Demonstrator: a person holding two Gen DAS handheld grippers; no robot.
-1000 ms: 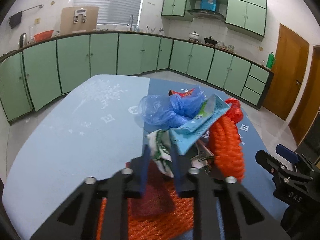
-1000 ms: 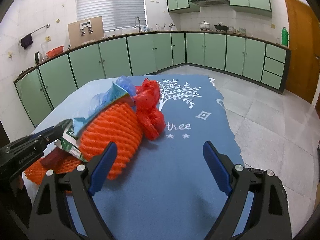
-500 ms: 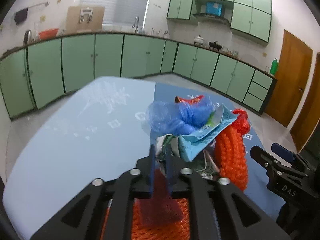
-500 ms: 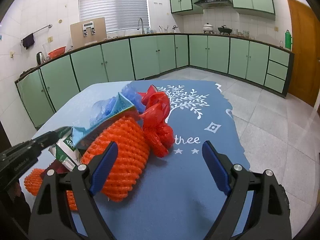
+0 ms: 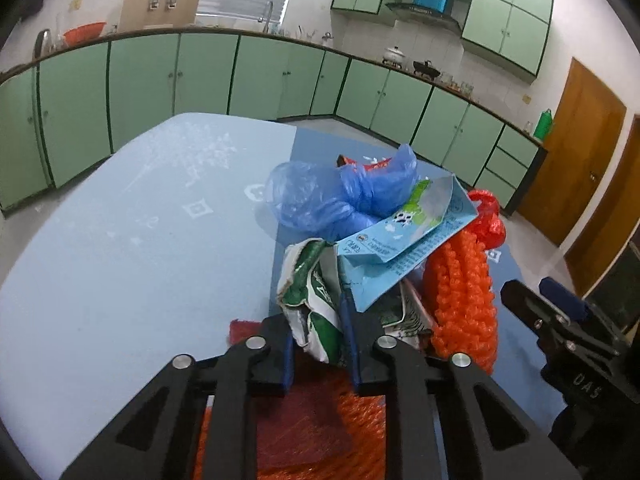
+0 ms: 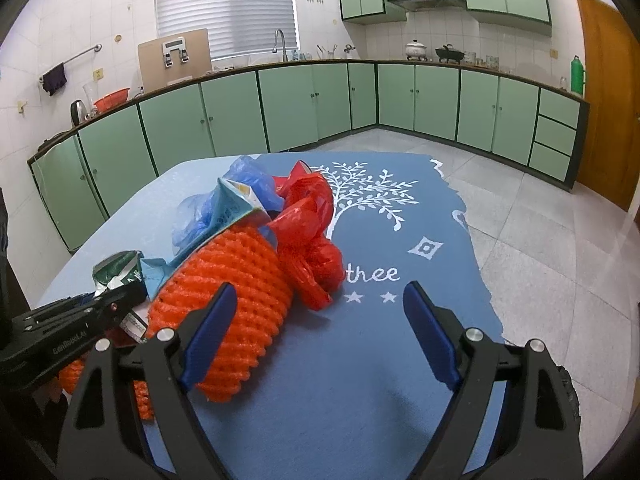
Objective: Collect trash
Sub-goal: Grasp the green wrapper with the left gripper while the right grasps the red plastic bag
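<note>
A heap of trash lies on the blue table [image 5: 140,240]: a blue plastic bag [image 5: 340,196], a light blue carton [image 5: 412,232], a roll of orange foam net [image 5: 460,292], a red plastic bag [image 6: 308,232] and a crumpled green and white wrapper [image 5: 316,304]. My left gripper [image 5: 316,320] has the wrapper between its pads, and its jaws are closing on it. Below it, a dark red scrap [image 5: 300,420] rests on more orange net. My right gripper [image 6: 320,294] stands wide open with nothing in it, just right of the orange roll [image 6: 236,280].
The table's right edge [image 6: 476,264] drops to a tiled floor. Green cabinets line the walls beyond, and a brown door [image 5: 568,168] stands at the right. In the left wrist view the right gripper [image 5: 536,312] sits close beside the heap.
My left gripper moved forward off the dark red scrap. Its jaws, nearly together half a second ago, now stand wider around the green and white wrapper. The right gripper has hardly moved.
</note>
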